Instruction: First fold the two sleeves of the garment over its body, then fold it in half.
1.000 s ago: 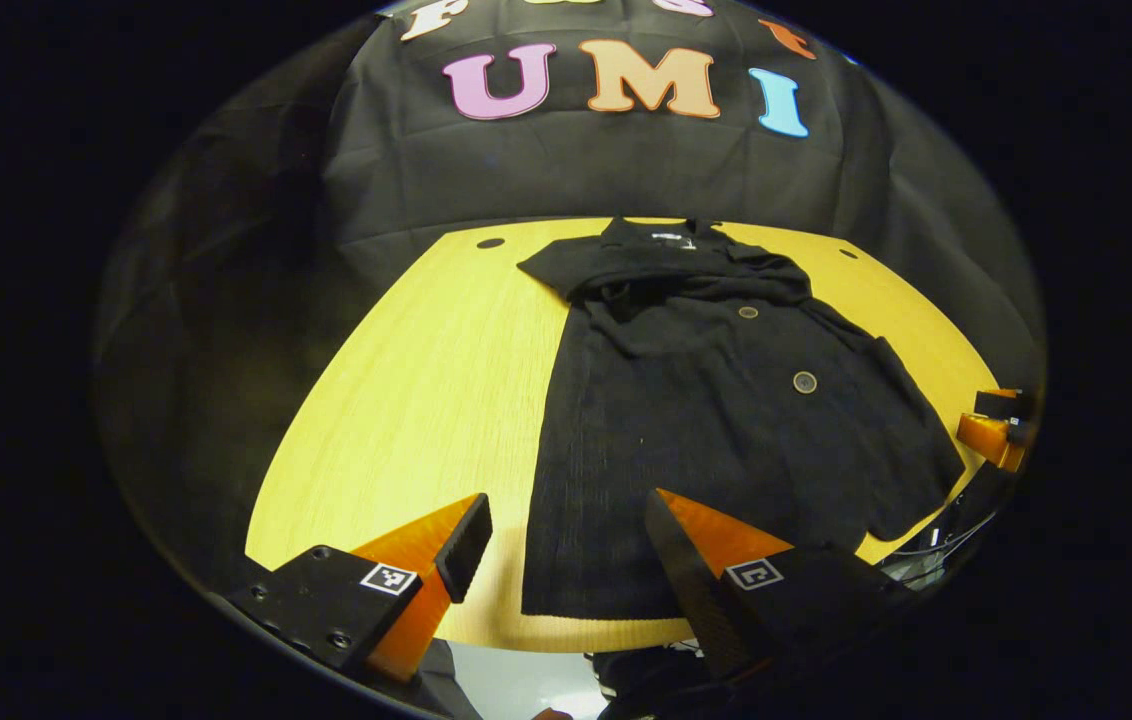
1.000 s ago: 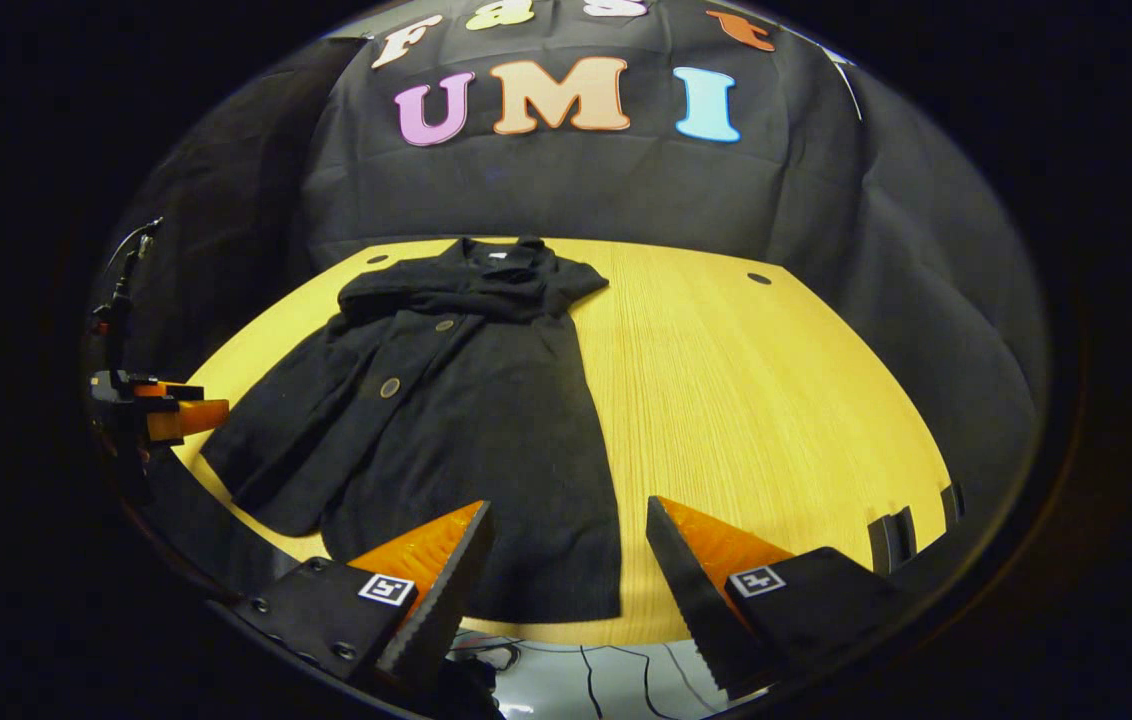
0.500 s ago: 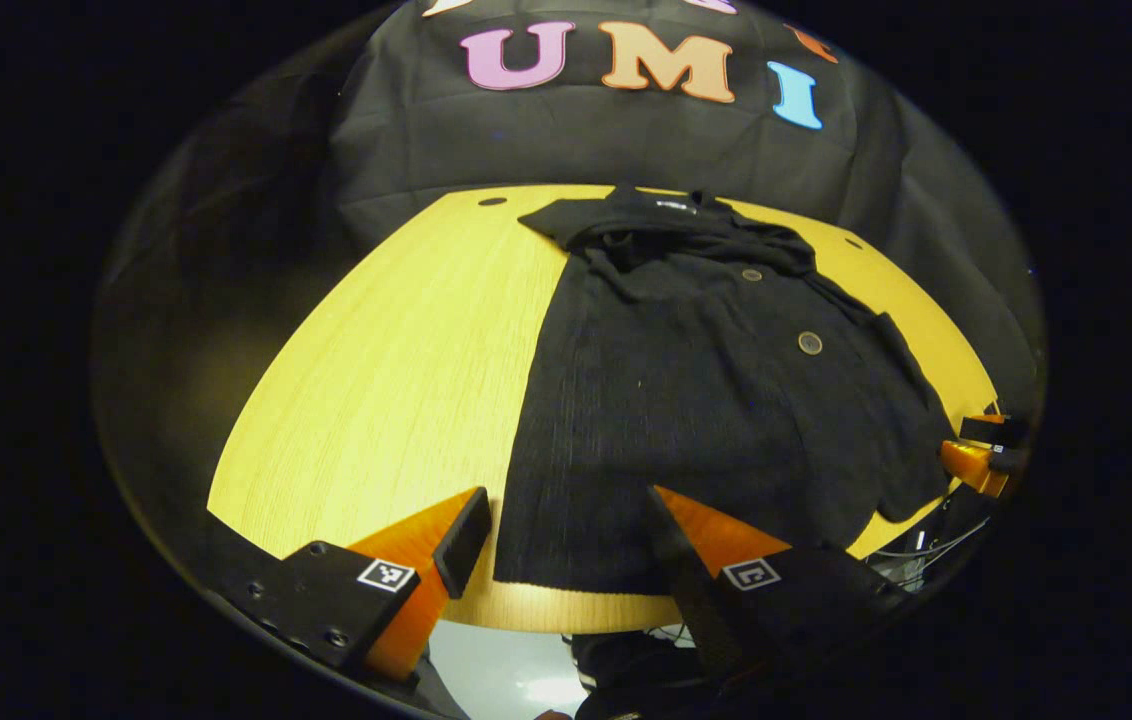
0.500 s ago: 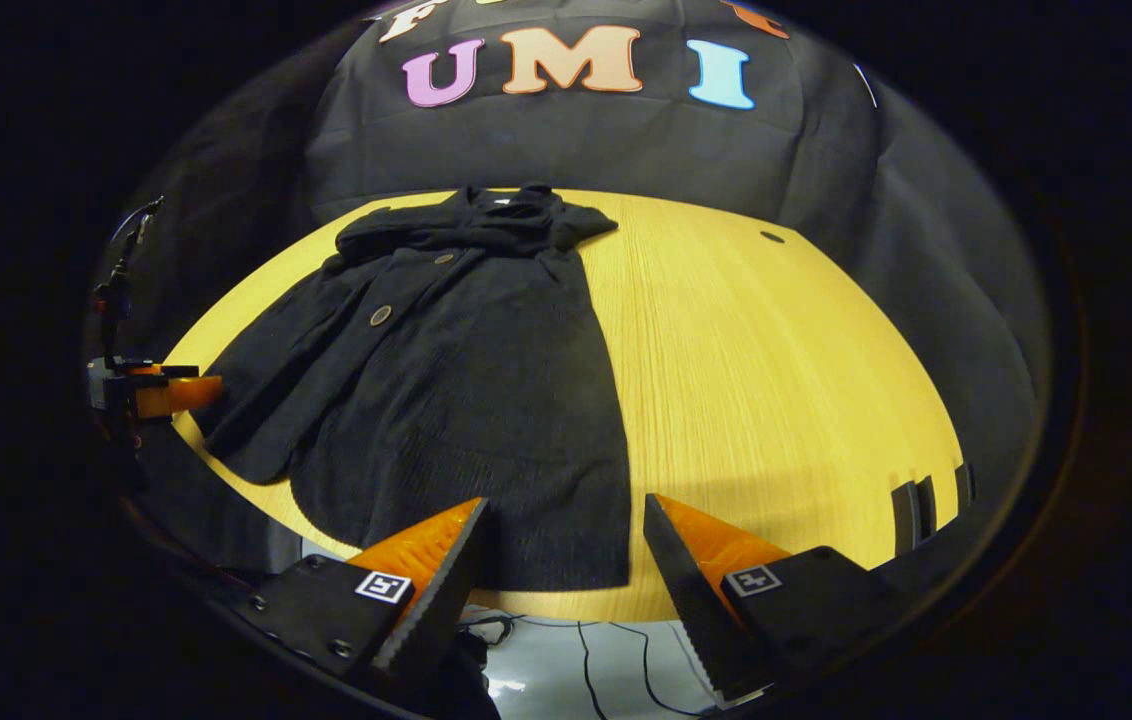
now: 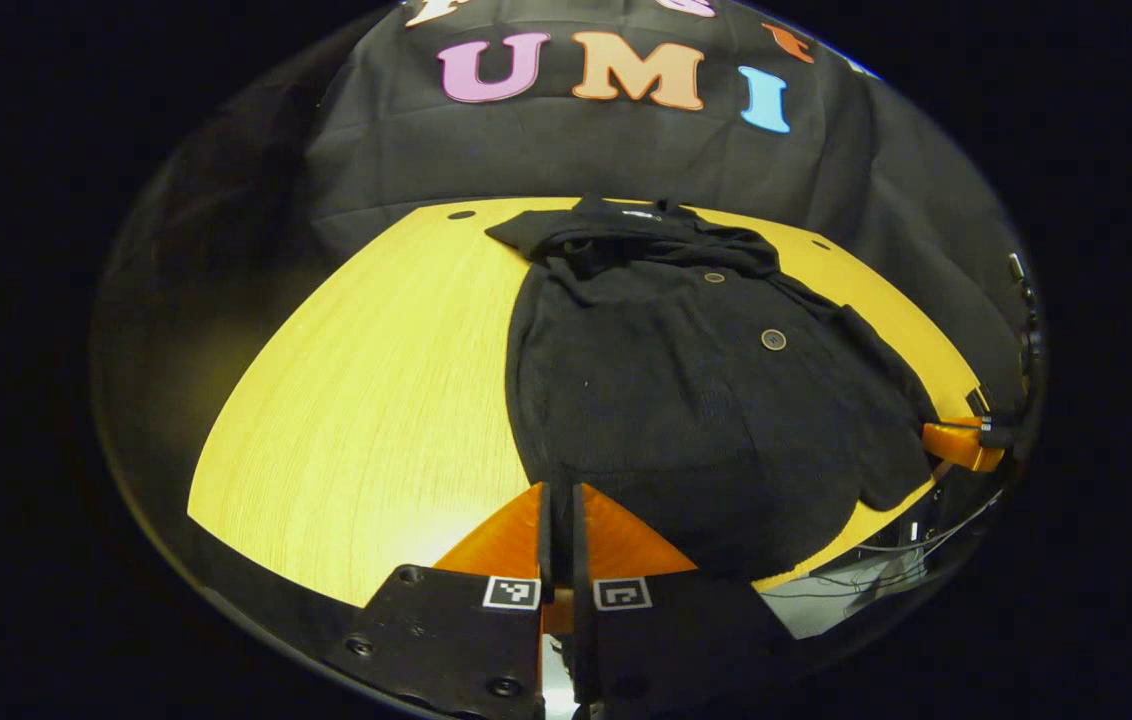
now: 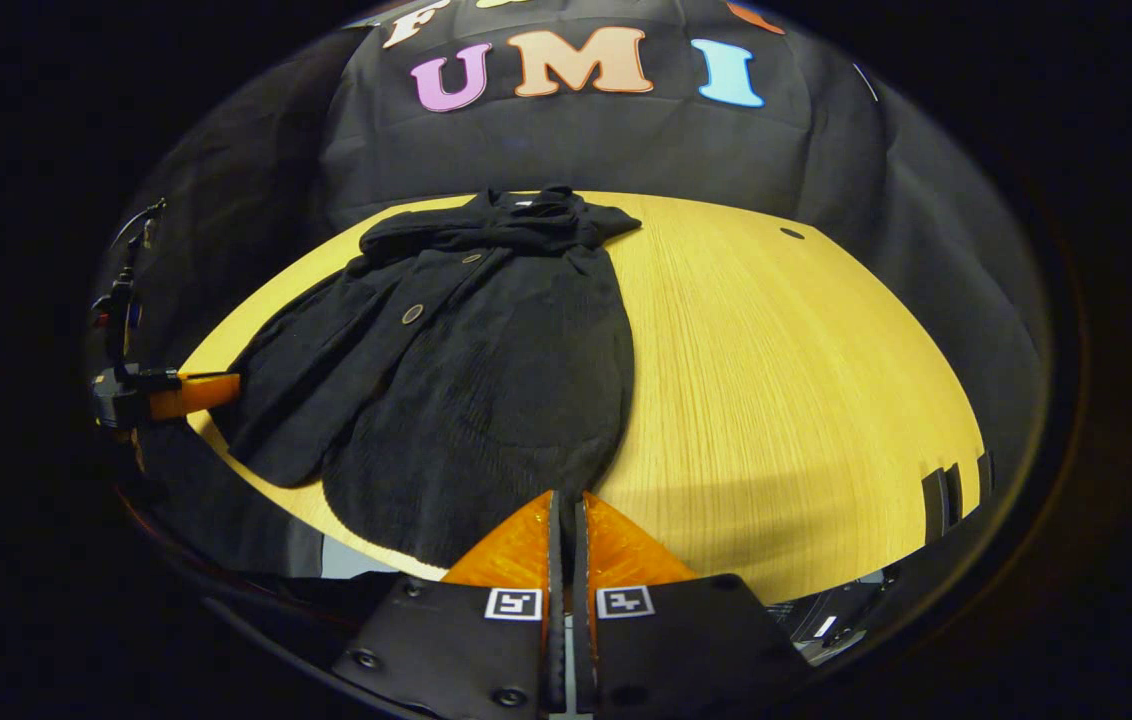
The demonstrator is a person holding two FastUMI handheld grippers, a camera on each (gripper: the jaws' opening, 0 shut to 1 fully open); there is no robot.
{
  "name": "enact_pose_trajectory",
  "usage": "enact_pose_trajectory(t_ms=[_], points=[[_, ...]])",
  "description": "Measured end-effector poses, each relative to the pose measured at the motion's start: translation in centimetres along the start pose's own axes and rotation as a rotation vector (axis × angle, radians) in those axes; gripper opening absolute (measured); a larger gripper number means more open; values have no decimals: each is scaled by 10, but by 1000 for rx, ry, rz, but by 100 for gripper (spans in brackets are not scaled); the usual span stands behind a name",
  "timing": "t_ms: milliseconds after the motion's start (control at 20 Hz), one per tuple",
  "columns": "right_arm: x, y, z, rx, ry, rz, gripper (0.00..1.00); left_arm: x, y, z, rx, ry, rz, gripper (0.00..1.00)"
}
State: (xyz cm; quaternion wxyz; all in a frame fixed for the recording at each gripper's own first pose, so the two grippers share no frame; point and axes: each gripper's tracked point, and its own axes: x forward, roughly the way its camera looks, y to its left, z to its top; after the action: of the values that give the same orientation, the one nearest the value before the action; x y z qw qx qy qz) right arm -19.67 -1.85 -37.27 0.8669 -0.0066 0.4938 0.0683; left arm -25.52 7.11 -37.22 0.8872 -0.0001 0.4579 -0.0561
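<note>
A: Wooden desk (image 5: 366,400), black cloth wall behind; dark garment (image 5: 686,400) lies flat, collar far, hem at our near edge.

B: Sleeves look folded over already. Both tools, left tool (image 5: 558,500) and right tool (image 6: 566,505), are pinched onto the hem, we judge. Next: lift it toward the collar.

A: Nothing blocks the way.

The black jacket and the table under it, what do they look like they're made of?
The jacket looks like a soft, matte knit or wool-type cloth: fine ribbed texture, limp folds at the collar, and round buttons that may be metal or plastic. The table looks like light wood or wood-look laminate, with straight parallel grain lines and a smooth, slightly glossy top.
</note>
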Motion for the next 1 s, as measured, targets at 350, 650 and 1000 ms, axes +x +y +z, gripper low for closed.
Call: enact_pose_trajectory(t_ms=[350,650,1000], points=[[-13,5,-11,28,-2,8,3,0,7,4,-16,-3,-35,0],[-36,8,40,55,-128,30,2,-18,16,40,-55,-23,-36,0],[-49,12,115,58,-244,39,2,-23,18,128,-90,-139,-82,0]])
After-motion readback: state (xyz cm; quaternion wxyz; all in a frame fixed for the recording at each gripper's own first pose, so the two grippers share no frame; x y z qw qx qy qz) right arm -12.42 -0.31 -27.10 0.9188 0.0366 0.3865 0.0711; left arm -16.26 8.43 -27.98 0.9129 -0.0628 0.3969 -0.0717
